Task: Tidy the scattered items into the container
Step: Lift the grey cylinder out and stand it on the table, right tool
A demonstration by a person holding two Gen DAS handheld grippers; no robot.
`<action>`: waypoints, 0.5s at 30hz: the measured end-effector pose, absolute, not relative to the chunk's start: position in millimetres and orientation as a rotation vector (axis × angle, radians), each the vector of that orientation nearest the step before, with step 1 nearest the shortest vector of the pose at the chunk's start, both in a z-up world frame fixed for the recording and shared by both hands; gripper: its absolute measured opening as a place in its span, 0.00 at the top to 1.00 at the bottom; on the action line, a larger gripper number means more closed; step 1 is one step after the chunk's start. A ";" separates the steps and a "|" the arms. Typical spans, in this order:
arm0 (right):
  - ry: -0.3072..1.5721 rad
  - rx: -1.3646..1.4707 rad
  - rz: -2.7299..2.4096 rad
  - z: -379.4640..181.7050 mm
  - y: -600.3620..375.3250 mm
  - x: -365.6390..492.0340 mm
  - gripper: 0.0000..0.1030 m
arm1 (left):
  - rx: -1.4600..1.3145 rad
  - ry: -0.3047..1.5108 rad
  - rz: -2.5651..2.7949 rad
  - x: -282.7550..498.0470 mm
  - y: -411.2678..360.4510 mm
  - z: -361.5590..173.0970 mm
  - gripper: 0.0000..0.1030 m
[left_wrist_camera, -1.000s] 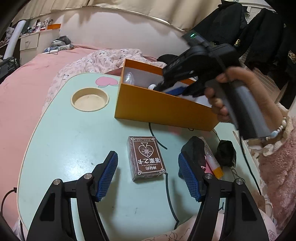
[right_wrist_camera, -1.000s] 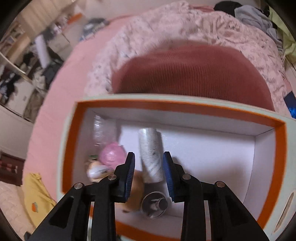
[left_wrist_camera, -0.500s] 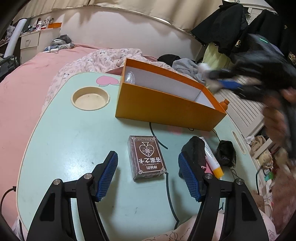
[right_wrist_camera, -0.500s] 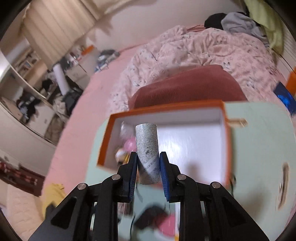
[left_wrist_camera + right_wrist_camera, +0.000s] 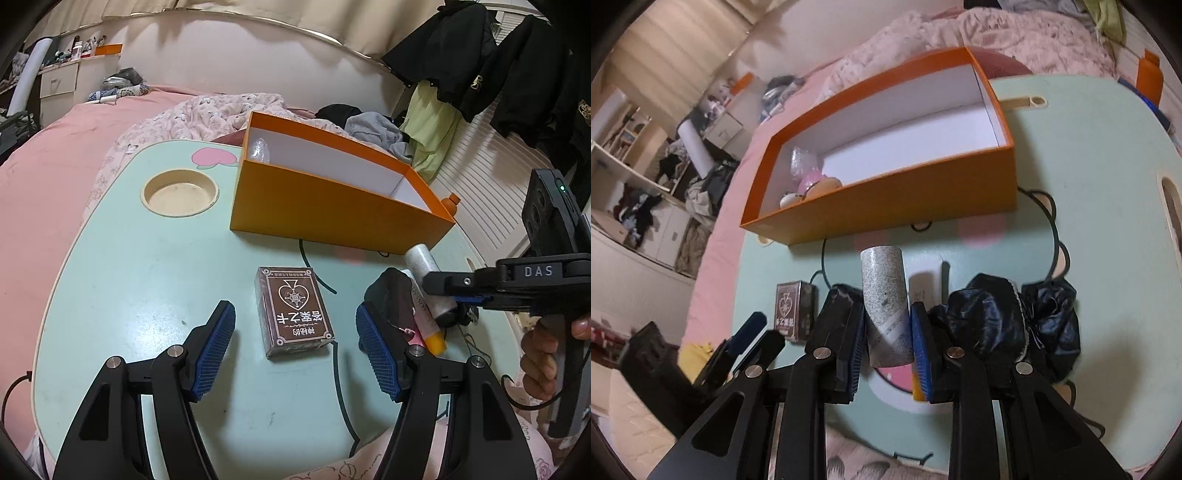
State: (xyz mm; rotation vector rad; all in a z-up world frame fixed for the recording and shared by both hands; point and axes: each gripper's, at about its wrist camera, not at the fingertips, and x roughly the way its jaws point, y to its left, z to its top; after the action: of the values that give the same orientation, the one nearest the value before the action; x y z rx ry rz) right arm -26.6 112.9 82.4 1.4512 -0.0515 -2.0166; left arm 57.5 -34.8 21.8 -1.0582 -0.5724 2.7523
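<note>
The orange box (image 5: 332, 206) with a white inside stands at the back of the mint table (image 5: 129, 277); it also shows in the right wrist view (image 5: 897, 199) with several small items in its left end. My left gripper (image 5: 295, 350) is open, its fingers on either side of a brown card box (image 5: 295, 310). My right gripper (image 5: 888, 332) is shut on a grey speckled tube (image 5: 884, 306) and holds it above the table in front of the orange box. The tube also shows in the left wrist view (image 5: 428, 284).
A black pouch (image 5: 391, 299), a white and yellow tube (image 5: 428, 328) and black fabric bundles (image 5: 1015, 325) lie at the table's right. A black cable (image 5: 317, 273) crosses the table. A round cup recess (image 5: 179, 192) sits at the back left. A pink bed lies behind.
My right gripper has come back out of the orange box with the grey tube still in it, and now holds it low over the table near the black pouch. The left gripper has not moved.
</note>
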 end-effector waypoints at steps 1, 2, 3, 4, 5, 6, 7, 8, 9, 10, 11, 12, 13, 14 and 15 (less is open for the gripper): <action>-0.055 1.446 -2.021 82.5 112.2 -26.9 0.76 | -1.060 -0.574 2.751 57.3 -34.9 21.5 0.34; -0.062 1.442 -2.022 82.8 112.8 -27.6 0.75 | -1.061 -0.576 2.750 57.7 -34.8 21.4 0.34; -0.065 1.437 -2.020 83.1 114.0 -29.5 0.74 | -1.061 -0.578 2.749 57.7 -35.1 21.2 0.34; -0.072 1.431 -2.020 84.4 115.8 -30.6 0.73 | -1.061 -0.579 2.748 58.0 -35.3 20.9 0.34; -0.083 1.418 -2.027 87.3 118.3 -30.7 0.73 | -1.061 -0.580 2.748 58.0 -35.1 20.9 0.34; -0.093 1.399 -2.038 91.1 120.9 -30.4 0.73 | -1.061 -0.579 2.748 58.0 -34.8 21.1 0.34; -0.099 1.372 -2.056 95.9 123.3 -29.4 0.73 | -1.061 -0.579 2.748 58.0 -34.7 21.2 0.34; -0.094 1.335 -2.080 101.9 125.9 -26.9 0.73 | -1.059 -0.579 2.749 58.1 -34.8 21.3 0.34; -0.082 1.297 -2.103 107.7 128.6 -23.5 0.73 | -1.056 -0.578 2.749 58.2 -34.8 21.7 0.34; -0.066 1.262 -2.120 112.2 131.5 -19.0 0.73 | -1.052 -0.577 2.750 58.6 -34.9 22.0 0.34; -0.049 1.227 -2.137 115.7 135.0 -13.0 0.73 | -1.049 -0.577 2.748 58.7 -35.0 22.5 0.34; -0.037 1.201 -2.152 116.9 137.0 -7.7 0.73 | -1.046 -0.576 2.743 58.1 -34.9 23.1 0.34; -0.020 1.175 -2.167 116.6 138.6 -1.3 0.73 | -1.043 -0.575 2.737 57.3 -35.0 24.1 0.34; 0.004 1.149 -2.183 115.0 139.9 6.0 0.73 | -1.036 -0.571 2.731 56.4 -35.3 26.4 0.34; 0.027 1.130 -2.195 112.2 140.4 12.6 0.73 | -1.023 -0.561 2.726 54.9 -35.7 30.6 0.34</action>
State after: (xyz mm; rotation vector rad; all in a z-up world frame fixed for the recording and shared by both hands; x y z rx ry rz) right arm 12.6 140.4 112.2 1.1296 0.0265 -2.1946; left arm 54.9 -35.7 30.6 -1.0226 -0.5606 2.7257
